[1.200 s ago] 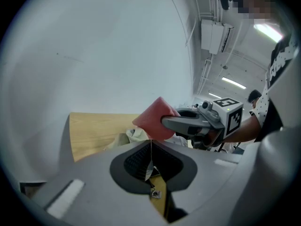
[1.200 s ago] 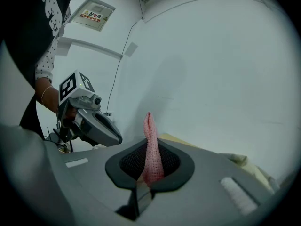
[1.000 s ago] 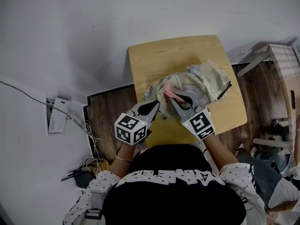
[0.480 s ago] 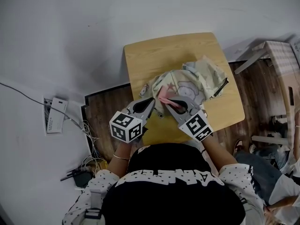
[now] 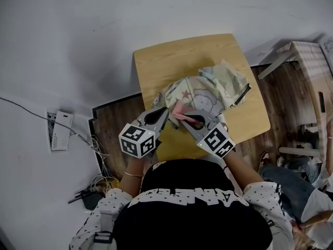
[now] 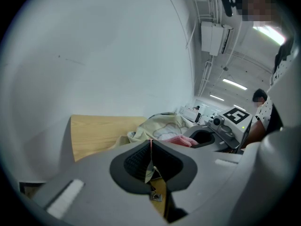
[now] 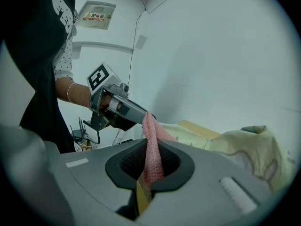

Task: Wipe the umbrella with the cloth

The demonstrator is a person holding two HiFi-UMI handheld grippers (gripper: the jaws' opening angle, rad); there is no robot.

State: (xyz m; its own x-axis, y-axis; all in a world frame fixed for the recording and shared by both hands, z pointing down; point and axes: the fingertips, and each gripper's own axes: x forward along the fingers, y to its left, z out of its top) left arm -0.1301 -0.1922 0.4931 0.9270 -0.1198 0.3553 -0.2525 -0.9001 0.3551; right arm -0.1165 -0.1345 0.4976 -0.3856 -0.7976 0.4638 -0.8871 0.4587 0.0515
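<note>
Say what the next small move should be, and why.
Probably sweep the right gripper across the umbrella, away from the person. Its jaws are shut on the pink cloth at the umbrella's near edge, and the left gripper pinches the fabric's edge, holding it, so a wiping stroke looks ready.

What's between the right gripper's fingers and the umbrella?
The pink cloth, clamped by the right gripper; the umbrella lies beyond. Right gripper view shows it.

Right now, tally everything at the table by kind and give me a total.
umbrella: 1
cloth: 1
tools: 2, the left tool shut on the umbrella's edge and the right tool shut on the cloth
table: 1
Total: 5
</note>
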